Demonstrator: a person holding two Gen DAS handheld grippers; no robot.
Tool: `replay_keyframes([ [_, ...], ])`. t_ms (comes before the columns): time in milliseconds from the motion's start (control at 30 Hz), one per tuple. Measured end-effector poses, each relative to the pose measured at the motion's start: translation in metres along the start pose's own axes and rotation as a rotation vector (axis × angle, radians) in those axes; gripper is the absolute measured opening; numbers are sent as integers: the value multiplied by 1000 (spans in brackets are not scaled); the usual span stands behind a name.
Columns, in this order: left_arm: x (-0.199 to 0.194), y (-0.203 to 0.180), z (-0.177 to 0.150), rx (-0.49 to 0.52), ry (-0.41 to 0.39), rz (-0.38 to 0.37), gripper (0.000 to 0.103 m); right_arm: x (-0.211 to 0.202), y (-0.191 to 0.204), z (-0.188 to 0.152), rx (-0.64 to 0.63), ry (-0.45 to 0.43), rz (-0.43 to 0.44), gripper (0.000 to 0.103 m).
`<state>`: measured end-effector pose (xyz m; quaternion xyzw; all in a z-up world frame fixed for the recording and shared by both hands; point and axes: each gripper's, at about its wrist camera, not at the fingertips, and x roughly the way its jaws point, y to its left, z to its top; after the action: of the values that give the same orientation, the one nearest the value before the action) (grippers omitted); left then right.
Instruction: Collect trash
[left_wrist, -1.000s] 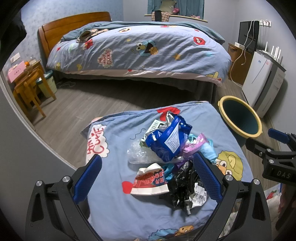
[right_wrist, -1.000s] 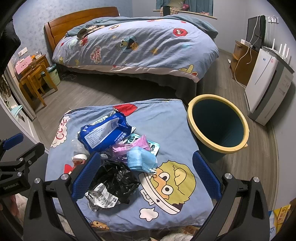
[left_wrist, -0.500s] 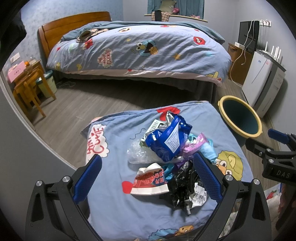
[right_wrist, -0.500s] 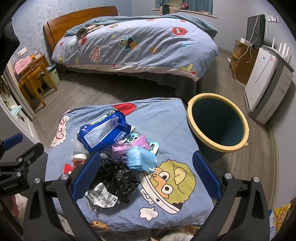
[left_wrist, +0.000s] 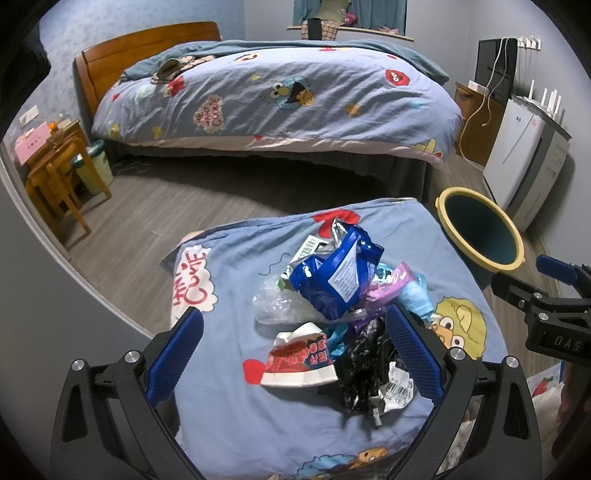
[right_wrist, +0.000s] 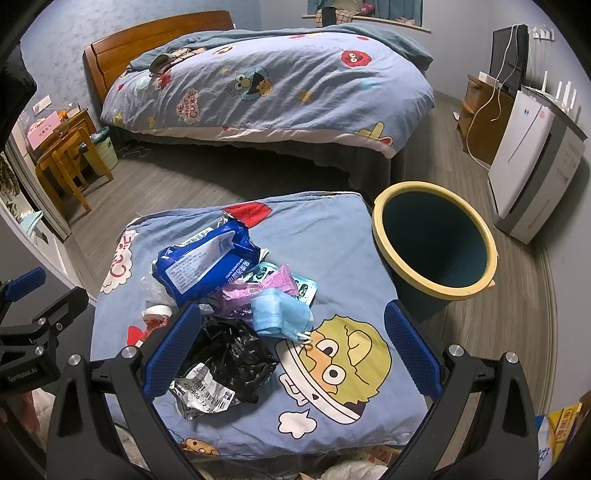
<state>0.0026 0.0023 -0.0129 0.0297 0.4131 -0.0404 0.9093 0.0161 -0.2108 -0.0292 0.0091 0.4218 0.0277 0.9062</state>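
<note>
Almost nothing is changing from a second ago: both hand-held grippers, left (left_wrist: 293, 354) and right (right_wrist: 291, 349), are still hovering released over the trash pile (right_wrist: 229, 295) lying on the cushion (right_wrist: 332, 236). The bin (right_wrist: 434, 242) is waiting empty just beside it, so collecting is not yet starting

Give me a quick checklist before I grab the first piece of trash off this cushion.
1. Left gripper open, nothing held: ok.
2. Right gripper open, nothing held: ok.
3. Bin upright beside the cushion, mouth unobstructed: ok.
4. Blue face mask on top of the pile, between the right fingers: ok.
5. Black bag free of the other wrappers: cannot tell.
</note>
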Motion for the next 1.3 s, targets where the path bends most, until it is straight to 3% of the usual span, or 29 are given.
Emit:
replay_keyframes([
  [367, 1, 0, -3, -2, -7, -12, 98, 0, -2, 0, 3, 1, -9, 98],
  [567, 11, 2, -2, 7, -69, -38, 98, 9, -15, -5, 103, 30, -31, 98],
  [633, 21, 1, 1, 25, -53, -11, 98, 15, -20, -4, 130, 66, -3, 98],
  [767, 43, 9, 19, 7, 15, -28, 98, 34, -24, 10, 163, 100, 53, 98],
  [967, 78, 16, 34, 3, 35, -13, 98, 73, -41, 23, 270, 153, 81, 97],
  [1000, 83, 14, 34, 21, 46, -14, 98, 81, -42, 22, 275, 172, 87, 95],
  [1067, 95, 9, 31, 52, 78, -10, 98, 97, -39, 19, 271, 229, 108, 78],
  [1133, 102, 5, 32, 65, 92, -15, 97, 112, -32, 12, 258, 288, 141, 68],
  [1300, 114, 1, 32, 59, 109, -39, 96, 133, -20, -7, 266, 386, 202, 54],
])
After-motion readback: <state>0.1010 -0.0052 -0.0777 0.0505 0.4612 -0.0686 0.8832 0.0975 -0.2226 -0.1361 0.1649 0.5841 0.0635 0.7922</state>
